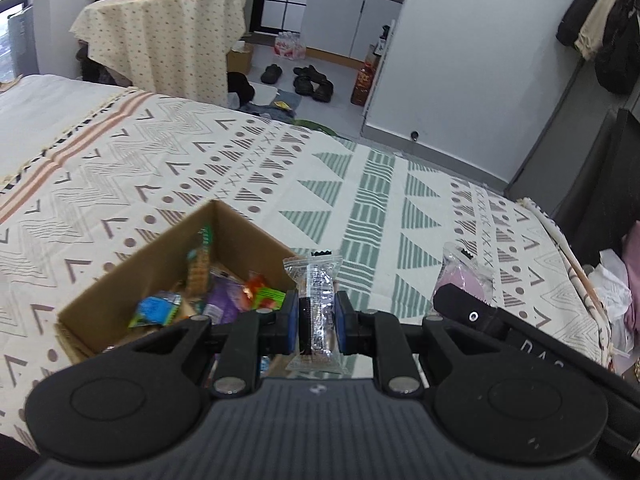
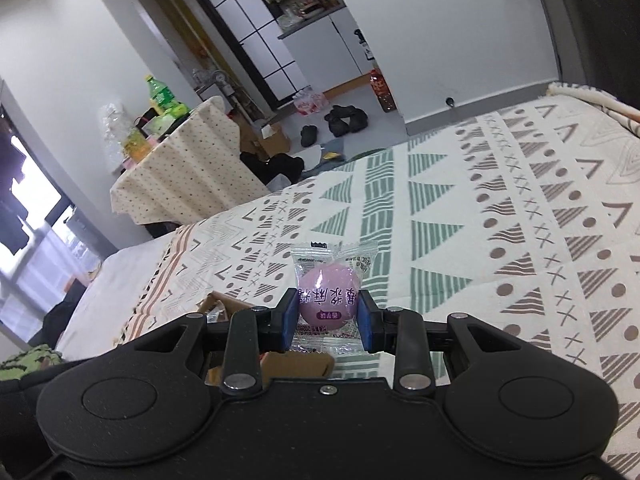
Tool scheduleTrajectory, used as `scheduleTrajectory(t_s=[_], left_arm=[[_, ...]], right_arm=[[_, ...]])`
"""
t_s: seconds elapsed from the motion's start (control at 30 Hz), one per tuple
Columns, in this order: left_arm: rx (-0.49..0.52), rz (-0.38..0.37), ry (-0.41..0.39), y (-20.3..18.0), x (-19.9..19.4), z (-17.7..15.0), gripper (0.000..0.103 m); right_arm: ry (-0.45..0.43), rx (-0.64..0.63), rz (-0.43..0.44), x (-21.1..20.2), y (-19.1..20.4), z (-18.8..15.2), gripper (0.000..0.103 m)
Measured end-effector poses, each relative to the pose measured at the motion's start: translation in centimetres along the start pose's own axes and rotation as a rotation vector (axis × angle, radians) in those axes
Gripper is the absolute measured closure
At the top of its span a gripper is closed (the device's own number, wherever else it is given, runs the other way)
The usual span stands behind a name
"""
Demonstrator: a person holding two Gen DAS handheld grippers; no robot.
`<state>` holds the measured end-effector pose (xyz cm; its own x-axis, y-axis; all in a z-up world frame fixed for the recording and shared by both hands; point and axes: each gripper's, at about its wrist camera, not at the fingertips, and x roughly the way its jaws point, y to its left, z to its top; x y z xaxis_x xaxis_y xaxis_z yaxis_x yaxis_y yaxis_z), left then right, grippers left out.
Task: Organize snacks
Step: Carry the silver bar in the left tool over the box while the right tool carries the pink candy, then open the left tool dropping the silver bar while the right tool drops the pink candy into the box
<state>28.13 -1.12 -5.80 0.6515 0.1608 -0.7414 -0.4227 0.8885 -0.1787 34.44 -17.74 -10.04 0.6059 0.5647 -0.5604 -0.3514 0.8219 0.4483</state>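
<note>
My left gripper (image 1: 317, 320) is shut on a dark snack bar in a clear wrapper (image 1: 316, 300), held upright above the right edge of an open cardboard box (image 1: 120, 280) on the bed. The box holds several colourful snack packets (image 1: 224, 300). My right gripper (image 2: 327, 318) is shut on a round purple mochi in a clear wrapper (image 2: 328, 300), held above the bedspread. In the left wrist view the right gripper (image 1: 476, 312) shows at the right with the purple mochi (image 1: 466, 276). A corner of the box (image 2: 218, 304) shows in the right wrist view.
The patterned bedspread (image 1: 360, 184) covers the bed. Beyond it stand a cloth-covered table (image 1: 168, 40) with bottles, shoes (image 1: 312, 80) on the floor, and a white wall (image 1: 480, 60). Clothes and bags (image 1: 616, 292) lie at the bed's right edge.
</note>
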Motion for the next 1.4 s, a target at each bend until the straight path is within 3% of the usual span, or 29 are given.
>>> scheduleTrajectory(t_s=[0.53,0.97,1.1,1.4], left_arm=[[-0.105,0.072,-0.03,7.6,-3.6,1.3,0.085],[-0.177,0.082,0.042,11.8,-1.8,0.1,0.085],[-0.167,0.148,0.068,12.5,-1.0,0.0,0.078],[-0.209,0.149,0.07,15.1,-2.0,0.7,0.052]], right_arm=[[-0.004,-0.056,0.103,-0.3,4.9,-1.4,0.073],[0.046,-0.116,0.165,0.9,8.5,-3.3,0.073],[0.067,-0.119,0.167,1.4,8.9,-3.7,0.073],[0.152,-0.069,0.221,2.3,9.3,-4.9,0.072]])
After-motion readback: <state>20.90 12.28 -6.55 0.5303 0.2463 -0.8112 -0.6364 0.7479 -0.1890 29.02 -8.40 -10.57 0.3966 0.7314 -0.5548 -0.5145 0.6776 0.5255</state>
